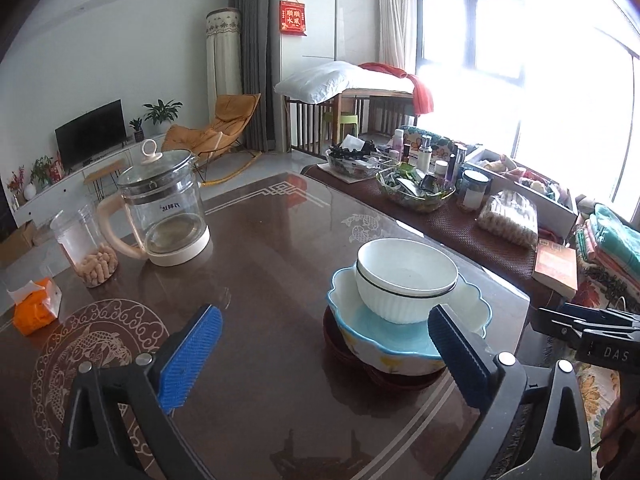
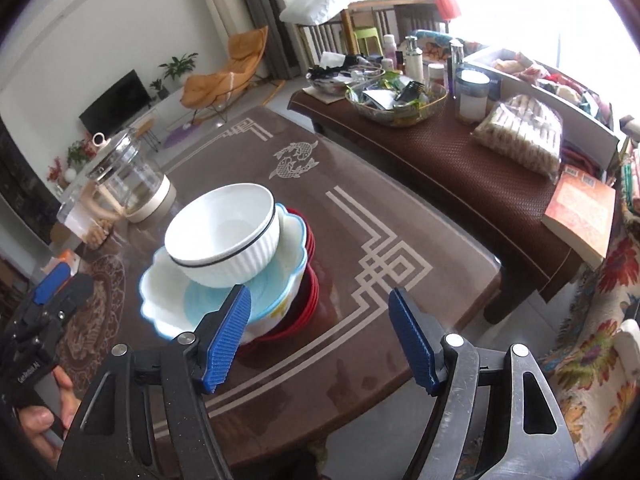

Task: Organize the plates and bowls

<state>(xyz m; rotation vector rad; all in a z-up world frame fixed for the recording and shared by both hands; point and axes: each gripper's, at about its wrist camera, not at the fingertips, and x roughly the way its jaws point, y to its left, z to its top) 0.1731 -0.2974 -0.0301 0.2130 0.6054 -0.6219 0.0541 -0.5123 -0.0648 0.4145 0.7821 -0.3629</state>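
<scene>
**Right wrist view bares red plates under the stack**

Centre-left, white bowl [image 2: 224,236] sits in blue bowl [image 2: 224,300] on red plates [image 2: 310,280]. Left view hides them. Right gripper [image 2: 320,336] and left gripper [image 1: 324,352] both gape, empty.

Red wall hanging [image 1: 294,17], far wall by the curtain: gold Chinese characters, reading about 顺風顺水; smaller print too small to tell.
Glass kettle [image 1: 166,208], left on the bench: dark printed brand, unreadable.
Right tongs' body [image 1: 600,350]: white letters "DAS".
Left tongs' body [image 2: 30,368]: white lettering, too blurred to read.
</scene>
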